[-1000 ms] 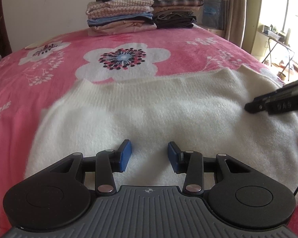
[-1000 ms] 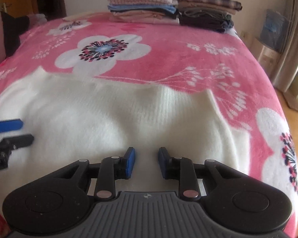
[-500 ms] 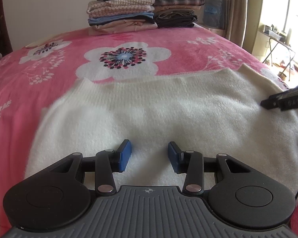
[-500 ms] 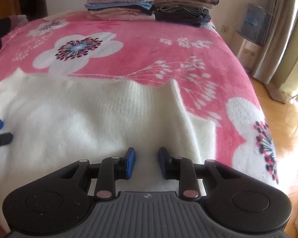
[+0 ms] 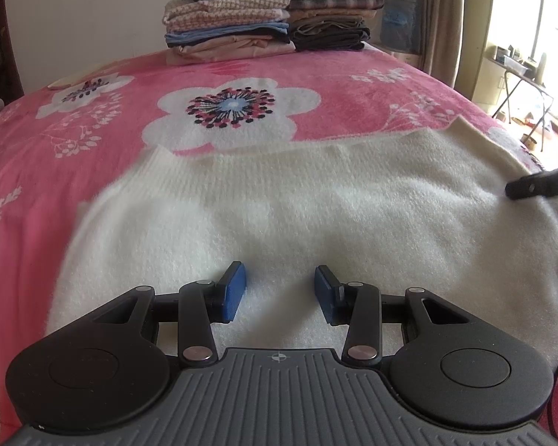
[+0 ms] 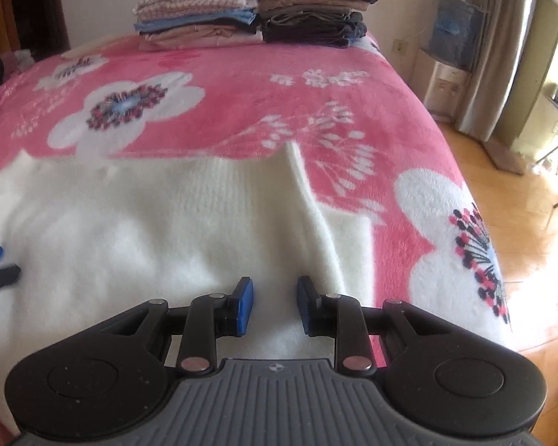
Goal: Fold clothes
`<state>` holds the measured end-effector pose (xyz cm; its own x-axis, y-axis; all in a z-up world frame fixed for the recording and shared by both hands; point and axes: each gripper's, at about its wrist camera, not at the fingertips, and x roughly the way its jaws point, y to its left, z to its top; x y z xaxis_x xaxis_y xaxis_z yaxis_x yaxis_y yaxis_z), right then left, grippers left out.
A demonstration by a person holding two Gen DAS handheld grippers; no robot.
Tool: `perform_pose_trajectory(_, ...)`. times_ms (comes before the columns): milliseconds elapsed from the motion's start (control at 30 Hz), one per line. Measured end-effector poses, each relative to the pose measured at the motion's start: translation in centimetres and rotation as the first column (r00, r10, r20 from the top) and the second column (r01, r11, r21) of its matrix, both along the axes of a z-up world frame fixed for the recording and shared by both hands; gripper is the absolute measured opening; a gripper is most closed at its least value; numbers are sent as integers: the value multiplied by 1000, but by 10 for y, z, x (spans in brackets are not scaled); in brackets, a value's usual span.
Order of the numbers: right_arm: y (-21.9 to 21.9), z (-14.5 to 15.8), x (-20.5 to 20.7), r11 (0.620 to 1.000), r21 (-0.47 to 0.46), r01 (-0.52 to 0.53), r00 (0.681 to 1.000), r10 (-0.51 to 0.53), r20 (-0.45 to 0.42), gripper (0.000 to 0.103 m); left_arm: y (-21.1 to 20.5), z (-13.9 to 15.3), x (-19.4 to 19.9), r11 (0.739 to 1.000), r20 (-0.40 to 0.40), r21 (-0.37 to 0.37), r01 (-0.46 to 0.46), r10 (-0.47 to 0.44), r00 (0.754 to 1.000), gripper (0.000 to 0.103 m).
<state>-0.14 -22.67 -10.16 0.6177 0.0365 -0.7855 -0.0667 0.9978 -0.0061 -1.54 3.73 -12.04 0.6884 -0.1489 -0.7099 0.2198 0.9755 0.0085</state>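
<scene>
Pink blanket [image 5: 353, 89]: fleece with big white flowers, covers the whole bed; wood floor, curtain and bright window off to the right side.
White sweater [image 5: 279, 215]: fluffy knit, spread flat across the near part of the blanket, ribbed edge facing the far end, 1 narrow flap lying along its right edge; no fold seen yet.
Folded stacks [image 6: 256, 15]: 2 piles side by side at the far end by the wall, so much of the job looks finished; this sweater is left.
Left gripper [image 5: 279, 291]: blue pads apart, nothing pinched, low over the sweater.
Right gripper [image 6: 275, 306]: pads apart, narrower gap, empty, over the sweater's right part.
</scene>
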Motion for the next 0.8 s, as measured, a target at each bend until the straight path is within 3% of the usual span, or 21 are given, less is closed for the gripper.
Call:
perform_pose_trajectory(67,-3,12,-7,998,63,7,1000,-8,15,28,0,0,0,1000,-1,0,0,0,1000,41)
perform_pose_trajectory(200,-1,33,-26,994,102,-32,998,25,63,28,0,0,0,1000,1,1,2,-2,1000,41)
perform_pose_trajectory(367,-1,-9,-34,996,67,-59,998,60,-5,27,5,3,0,999,-7,-48,-19,19,1000,42)
perform_pose_trajectory(467,4,-8,-34,997,43,-59,998,59,-2,28,13,12,-3,994,-14,-109,-30,28,1000,42)
perform_pose_trajectory(567,6,-7,-31,998,35,-55,998,55,-10,28,14,25,-10,994,39,-104,-19,23,999,42)
perform_pose_trajectory(700,2,-8,-31,997,58,-50,999,51,-10,28,23,24,-6,994,50,-77,-75,79,996,44)
perform_pose_trajectory(800,1,-10,-33,997,62,-48,999,48,-8,28,37,12,2,987,-1,-104,-122,123,992,44)
